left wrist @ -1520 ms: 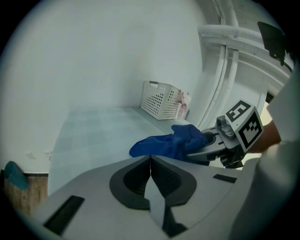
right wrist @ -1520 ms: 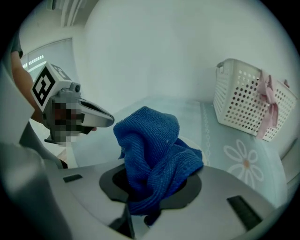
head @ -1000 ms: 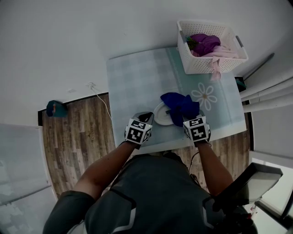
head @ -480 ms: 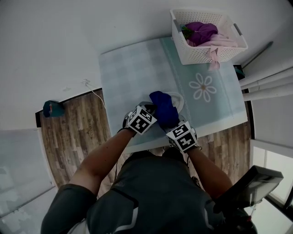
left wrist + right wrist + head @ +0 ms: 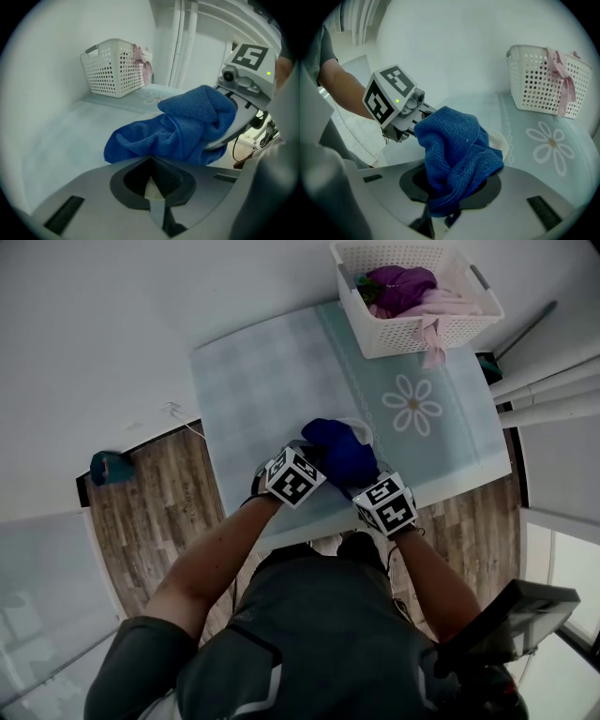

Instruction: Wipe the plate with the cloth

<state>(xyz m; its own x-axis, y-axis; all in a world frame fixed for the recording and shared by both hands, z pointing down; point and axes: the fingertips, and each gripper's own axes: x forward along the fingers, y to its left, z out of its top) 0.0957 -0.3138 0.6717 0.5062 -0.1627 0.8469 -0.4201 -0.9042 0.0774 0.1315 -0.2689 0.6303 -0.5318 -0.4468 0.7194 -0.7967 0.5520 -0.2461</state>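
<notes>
While the wipe is, by my reading, in mid-stroke, the holdings are as follows.

Item: left gripper. Fingers closed on a pale wedge that I take for the near rim of the plate. Purpose: to steady the plate so it does not slide under the rubbing.

Item: right gripper. Fingers pinched together on a bunched fold of the cloth, and the rest heaps forward over the plate. Purpose: a wad gives a soft, broad face to press with.

Item: plate. It is at the near edge of the table, mostly hidden beneath the cloth, with only its far rim showing. Whether it rests flat or is tipped up I cannot tell.

Item: basket. White, it stands well beyond the plate at the far corner, with clothes inside and a pink piece hanging over its wall.

Item: daisy print, between plate and basket.

Obstructions: nothing stands beside the plate. The likeliest nuisance is loose cloth snagging on my left fingers, which sit close to it.
</notes>
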